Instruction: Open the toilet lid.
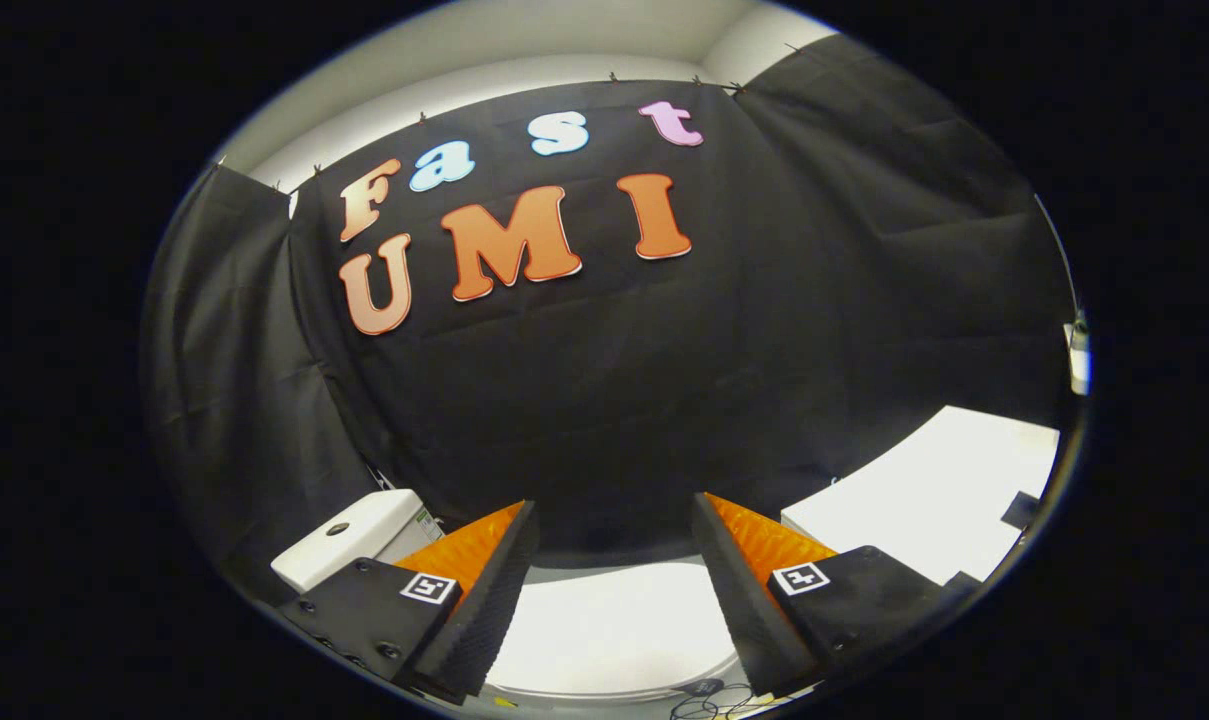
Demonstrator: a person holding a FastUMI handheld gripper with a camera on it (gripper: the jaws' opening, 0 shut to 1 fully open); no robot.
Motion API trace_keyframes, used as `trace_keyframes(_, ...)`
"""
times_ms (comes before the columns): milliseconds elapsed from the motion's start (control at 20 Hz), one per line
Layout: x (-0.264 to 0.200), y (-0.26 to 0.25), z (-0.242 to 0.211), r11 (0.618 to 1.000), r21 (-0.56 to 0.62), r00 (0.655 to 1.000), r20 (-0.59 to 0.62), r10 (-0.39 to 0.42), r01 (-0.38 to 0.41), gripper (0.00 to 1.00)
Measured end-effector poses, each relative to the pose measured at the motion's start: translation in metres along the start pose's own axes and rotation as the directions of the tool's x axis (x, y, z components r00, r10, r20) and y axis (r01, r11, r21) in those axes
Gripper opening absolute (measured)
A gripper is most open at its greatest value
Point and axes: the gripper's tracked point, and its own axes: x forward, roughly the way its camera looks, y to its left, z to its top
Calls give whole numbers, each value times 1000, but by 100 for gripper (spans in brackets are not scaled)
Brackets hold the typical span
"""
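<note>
My gripper [614, 560] is open, its two fingers spread wide with nothing between them. Below and between the fingers lies a white, rounded surface, the toilet lid [614, 630], which looks closed and flat. The white toilet tank [349, 545] with a round flush button on top stands just beyond the left finger [474, 590]. The fingers hover above the lid without touching it.
A white flat surface [934, 490], like a table or board, lies beyond the right finger. Black cloth walls close the booth ahead and on both sides. Some thin cables [709, 705] lie on the floor near the lid's front edge.
</note>
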Motion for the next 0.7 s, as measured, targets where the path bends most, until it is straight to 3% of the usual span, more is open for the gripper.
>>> trace_keyframes(400, 18, -51, -97, 988, 136, 986, -156, -49, 71, 99)
trace_keyframes(700, 21, -82, -173, 958, 247, 952, -297, -69, 146, 99)
